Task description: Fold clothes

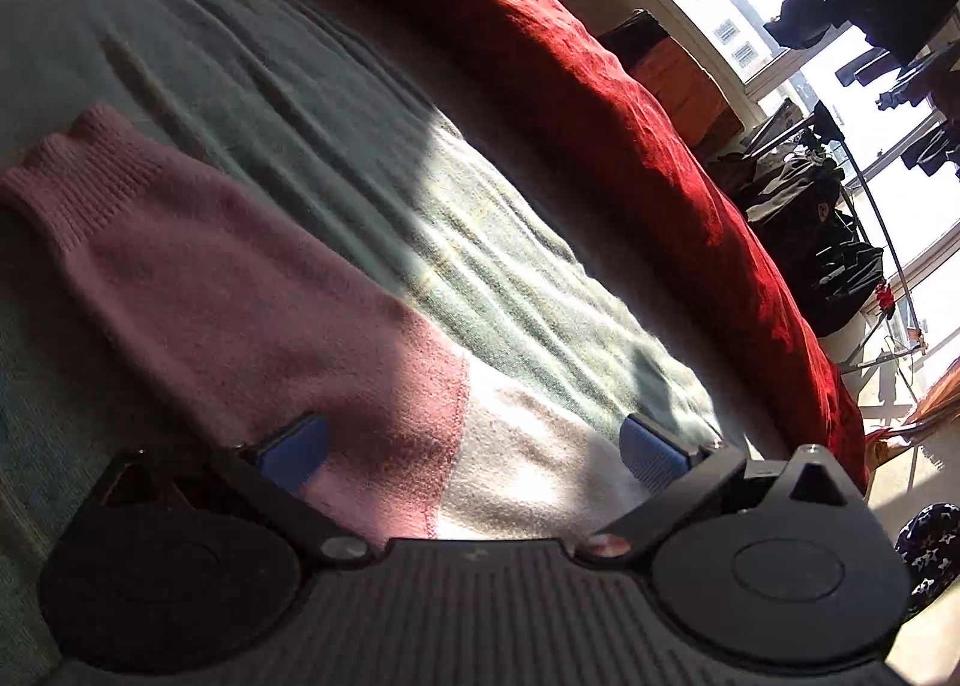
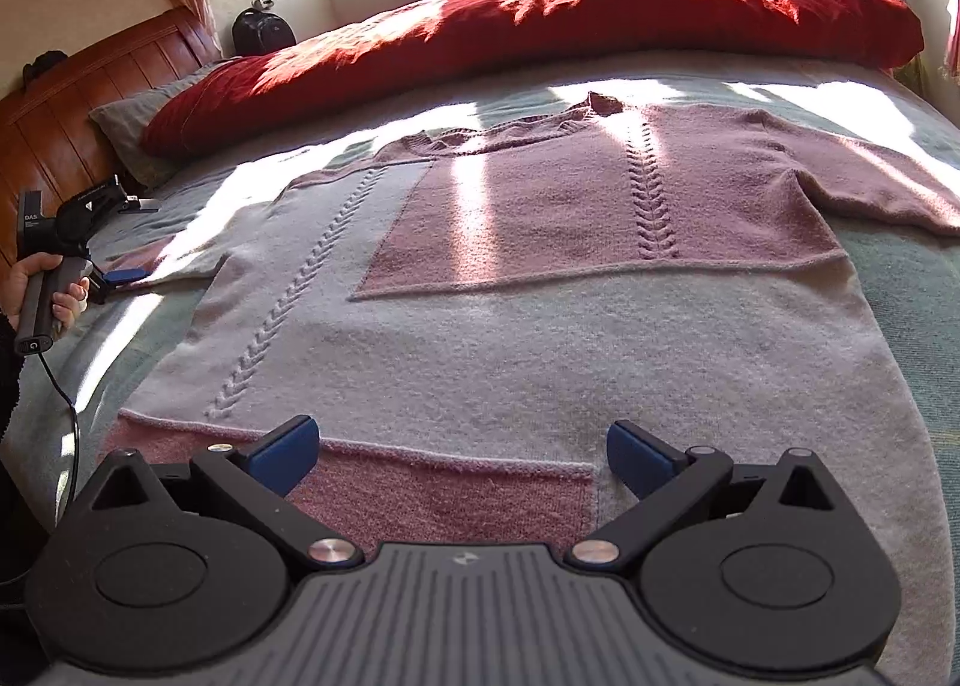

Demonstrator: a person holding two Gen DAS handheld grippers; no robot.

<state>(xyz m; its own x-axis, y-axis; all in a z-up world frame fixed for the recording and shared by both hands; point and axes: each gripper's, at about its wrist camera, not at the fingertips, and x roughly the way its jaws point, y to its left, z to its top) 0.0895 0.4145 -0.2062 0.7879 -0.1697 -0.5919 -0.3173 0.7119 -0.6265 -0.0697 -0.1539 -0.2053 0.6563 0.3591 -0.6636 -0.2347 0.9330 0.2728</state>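
Two blue-padded fingers of the left gripper (image 1: 474, 452) stand wide apart in the left wrist view, low over a pink sleeve (image 1: 228, 290) of the sweater that runs away to the upper left and ends in a ribbed cuff (image 1: 66, 170). Between the fingers the knit changes from pink to white along a stitched seam, and nothing is clamped between the pads. The sleeve lies flat on a pale green blanket (image 1: 336, 146), partly in shade and partly in a bright patch of sun. Beyond the blanket runs a long red duvet (image 1: 606, 134), and past it a window (image 1: 756, 26) with dark clothes hanging in front. In the right wrist view the right gripper (image 2: 461, 458) is likewise spread wide and holds nothing, hovering just above the hem of the sweater (image 2: 480, 338), which lies spread face up across the bed, neck toward the red duvet (image 2: 540, 26) and both sleeves out to the sides. The sweater is white with pink blocks, one at the chest and one at the hem between the fingers, and two raised braided lines run down its front. At the left edge a hand (image 2: 45, 290) grips the handle of the left gripper (image 2: 120, 278), whose blue tips sit at the end of the sweater's sleeve. A wooden headboard (image 2: 90, 86) stands behind it.
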